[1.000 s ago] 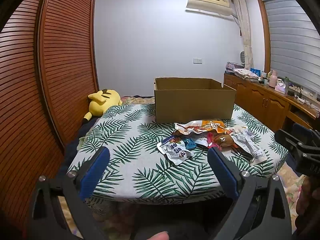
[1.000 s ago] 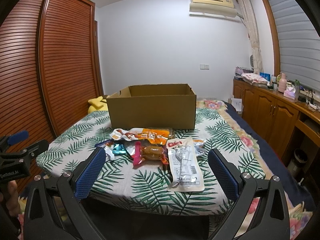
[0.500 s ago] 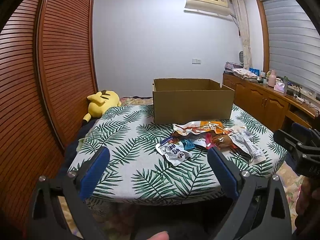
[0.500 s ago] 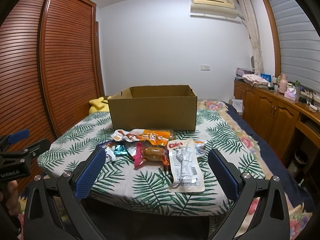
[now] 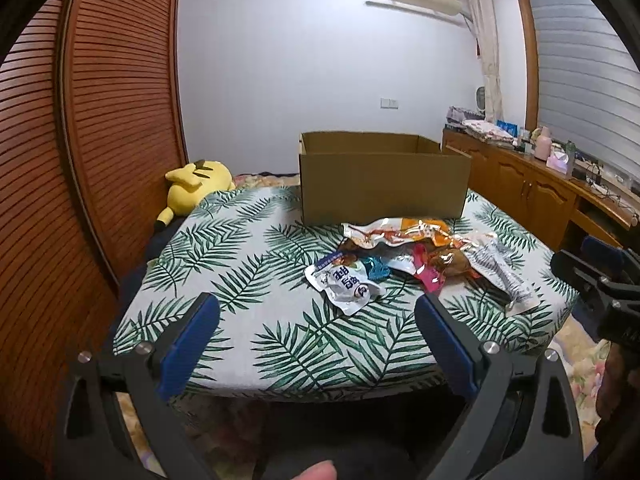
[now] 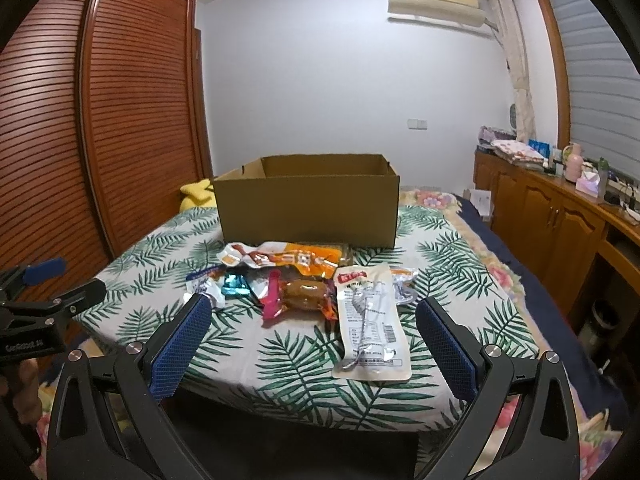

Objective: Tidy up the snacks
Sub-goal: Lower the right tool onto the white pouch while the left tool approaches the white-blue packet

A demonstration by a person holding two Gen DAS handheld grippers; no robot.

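Jaws spread wide and empty on both tools: the left gripper (image 5: 316, 316) and the right gripper (image 6: 312, 316) hover at the near edge of a leaf-print surface (image 6: 304, 364), neither touching anything. Straight ahead of the right jaws, and closest to them, lies a long pale packet (image 6: 370, 322), its long axis running away from the jaws toward the cardboard box (image 6: 308, 212). Just left of it sits a pink-ended packet (image 6: 298, 298) holding something brown, then a small teal wrapper (image 6: 237, 285), with an orange packet (image 6: 286, 258) lying crosswise beyond them, nearest the box. From the left jaws, the pile lies ahead and to the right; a white pouch (image 5: 344, 282) is the nearest piece on that side. The box stands open-topped behind the heap; its inside is not visible. Judging by position, the right hand looks better placed for the pale packet, gripping across its narrow width. A yellow plush toy (image 5: 196, 184) rests far left.
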